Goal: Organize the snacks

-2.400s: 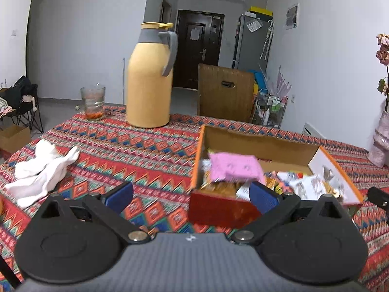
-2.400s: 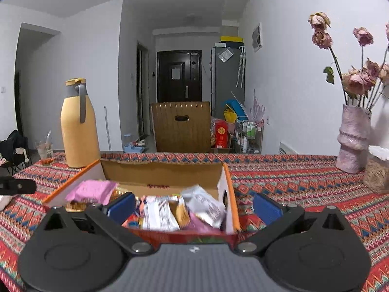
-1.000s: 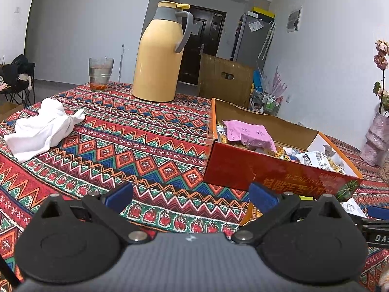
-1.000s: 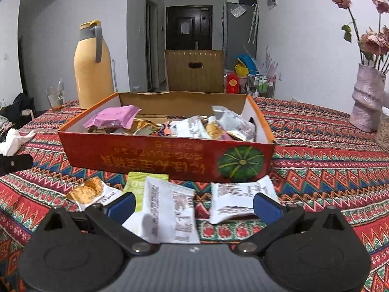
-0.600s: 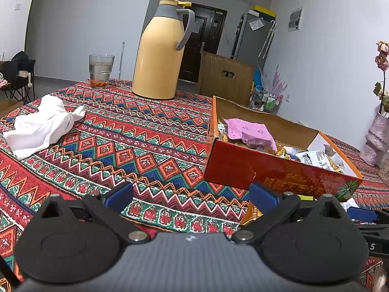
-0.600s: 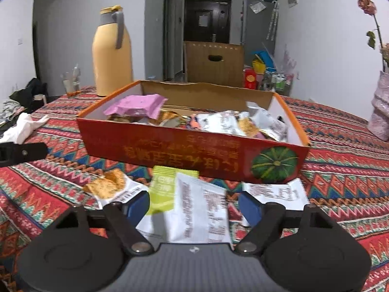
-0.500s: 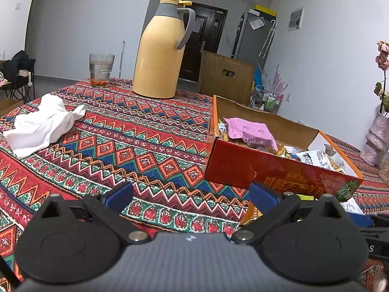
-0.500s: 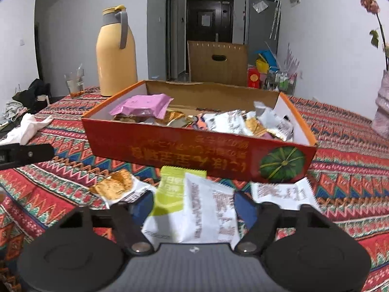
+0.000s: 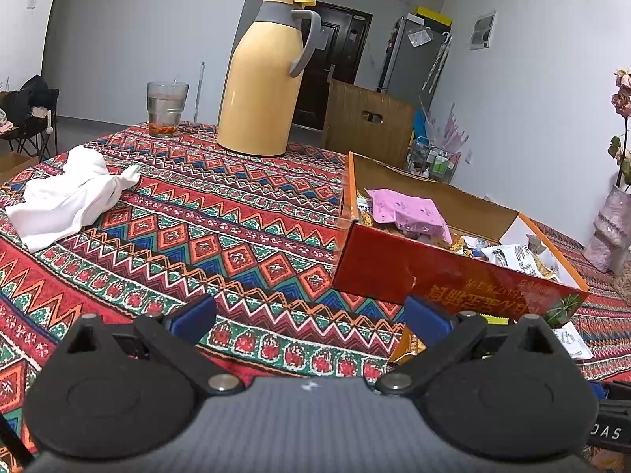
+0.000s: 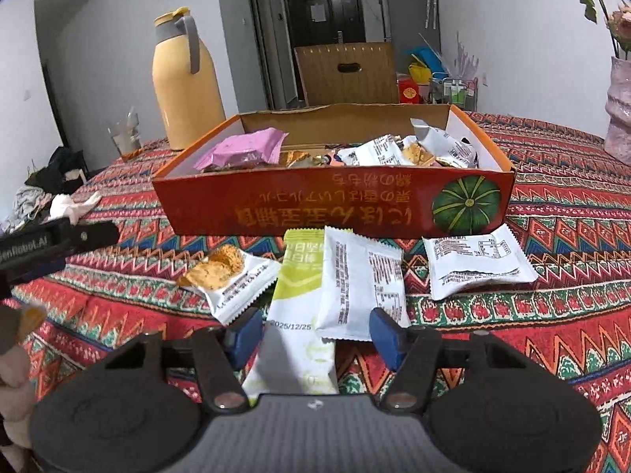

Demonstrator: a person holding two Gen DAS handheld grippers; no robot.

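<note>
Right tool (image 10: 315,333) down over the loose packets on the near side of the red snack box (image 10: 331,205), jaws partly drawn in and just now closing, straddling the green packet (image 10: 297,299) and the near edge of the white packet (image 10: 361,276) overlapping it. Pads not yet seen pressing on either wrapper, so no grip so far.

To do this pick well: settle on one packet, probably the green one lying centred between the pads; keep the pads low to the patterned counter (image 10: 552,315) and squeeze at the wrapper's sealed end, where the film is stiff. Avoid catching the white packet's corner as well, or both may lift and one drop. Then raise clear of the box's near wall before carrying over into the box, beside the pink packet (image 10: 244,149). Two more packets wait outside: the biscuit packet (image 10: 232,280) to the left, another white one (image 10: 477,264) to the right.

Left tool (image 9: 309,317) wide open, empty, over bare counter left of the box.

Against the frame a second back: right jaws much narrower, view nearer and lower over the packets; left view unchanged.
</note>
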